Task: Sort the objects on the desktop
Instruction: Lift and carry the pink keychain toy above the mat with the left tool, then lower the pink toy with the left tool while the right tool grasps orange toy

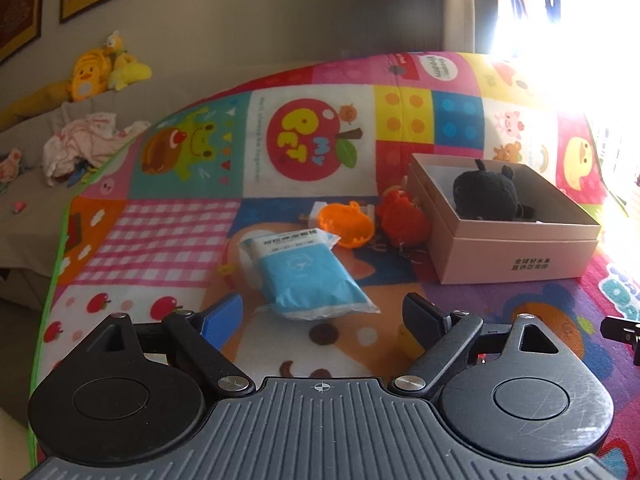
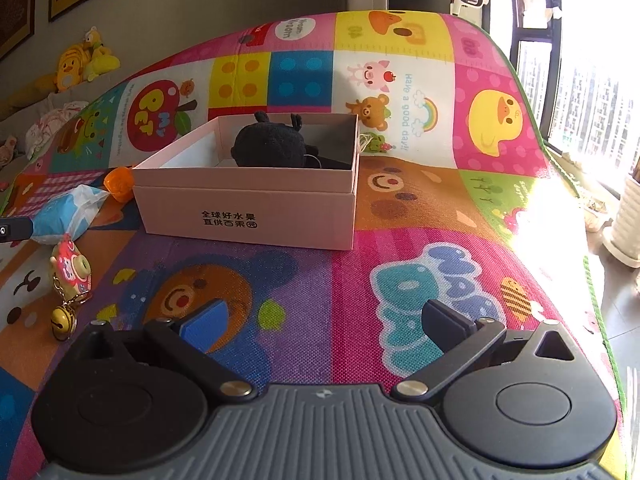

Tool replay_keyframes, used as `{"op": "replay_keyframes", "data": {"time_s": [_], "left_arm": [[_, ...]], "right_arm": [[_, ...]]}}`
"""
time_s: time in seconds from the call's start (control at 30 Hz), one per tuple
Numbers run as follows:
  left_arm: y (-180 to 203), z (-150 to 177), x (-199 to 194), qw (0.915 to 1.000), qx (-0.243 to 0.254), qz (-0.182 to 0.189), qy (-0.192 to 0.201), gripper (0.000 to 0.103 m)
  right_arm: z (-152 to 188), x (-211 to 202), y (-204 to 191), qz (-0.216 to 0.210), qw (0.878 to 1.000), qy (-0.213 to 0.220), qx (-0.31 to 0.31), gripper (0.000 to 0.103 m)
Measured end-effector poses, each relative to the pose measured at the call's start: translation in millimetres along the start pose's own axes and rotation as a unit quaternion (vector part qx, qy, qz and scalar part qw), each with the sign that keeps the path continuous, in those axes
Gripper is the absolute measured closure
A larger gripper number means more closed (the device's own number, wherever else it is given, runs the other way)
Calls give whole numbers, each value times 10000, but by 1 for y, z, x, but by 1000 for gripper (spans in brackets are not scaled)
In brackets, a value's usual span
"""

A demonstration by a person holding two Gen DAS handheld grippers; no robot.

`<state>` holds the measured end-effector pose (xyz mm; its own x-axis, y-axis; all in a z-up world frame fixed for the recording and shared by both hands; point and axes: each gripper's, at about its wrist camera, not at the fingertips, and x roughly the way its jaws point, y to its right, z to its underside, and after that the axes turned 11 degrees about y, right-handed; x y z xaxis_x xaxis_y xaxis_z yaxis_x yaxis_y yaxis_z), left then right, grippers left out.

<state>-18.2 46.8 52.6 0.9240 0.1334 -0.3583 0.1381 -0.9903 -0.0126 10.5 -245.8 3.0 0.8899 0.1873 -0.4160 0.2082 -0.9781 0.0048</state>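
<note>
The left gripper point(image 1: 322, 316) is held with jaws spread and empty just short of the blue packet point(image 1: 304, 276), which is best straddled across its narrow width before being carried to the pink box point(image 1: 516, 256). The right gripper point(image 2: 324, 320) is likewise held spread and empty over bare mat point(image 2: 400, 248). The box's near wall must be cleared, and open room is left inside beside the black plush point(image 1: 486, 190).

left hand-held gripper point(image 1: 322, 316) tilted down a bit, jaws spread wide with nothing gripped, right hand-held gripper point(image 2: 322, 322) angled down too, jaws wide apart and empty
</note>
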Motion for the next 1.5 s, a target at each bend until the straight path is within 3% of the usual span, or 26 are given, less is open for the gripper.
{"op": "replay_keyframes", "data": {"time_s": [0.17, 0.37, 0.5, 0.7, 0.8, 0.87, 0.93, 1.07, 1.33, 1.4, 1.5], "left_arm": [[-5, 5, -6, 9993, -172, 314, -91, 8], [24, 5, 5, 9973, -66, 733, -59, 6], [33, 11, 14, 9974, -28, 707, -118, 6], [12, 21, 2, 9984, -119, 547, -49, 2], [-1, 27, -2, 9992, -201, 330, -75, 2], [-8, 32, -2, 9989, -341, 319, -102, 2], [-14, 35, -1, 9979, -498, 402, -92, 2], [-18, 39, -3, 9965, -643, 540, 8, 2], [-25, 41, -4, 9936, -926, 637, 73, 2], [-28, 42, -3, 9928, -1002, 649, 61, 2], [-31, 42, -1, 9914, -1098, 712, 28, 2]], "right_arm": [[-3, -3, -15, -82, 9995, 64, -302, 0], [-23, -14, -34, -695, 9969, 91, -355, 0], [-51, -24, -47, -966, 9920, 386, -716, 0], [-101, -19, -75, -1498, 9813, 594, -1055, 0], [-129, 0, -97, -1909, 9747, 406, -1087, 3], [-145, 22, -118, -2077, 9700, 191, -1250, 25], [-157, 50, -142, -2138, 9674, -76, -1355, 32], [-166, 112, -183, -2214, 9629, -633, -1407, 31], [-146, 209, -232, -1670, 9623, -1439, -1593, 28], [-143, 213, -235, -1762, 9583, -1538, -1645, 31], [-140, 209, -238, -1904, 9512, -1629, -1803, 51]]}}
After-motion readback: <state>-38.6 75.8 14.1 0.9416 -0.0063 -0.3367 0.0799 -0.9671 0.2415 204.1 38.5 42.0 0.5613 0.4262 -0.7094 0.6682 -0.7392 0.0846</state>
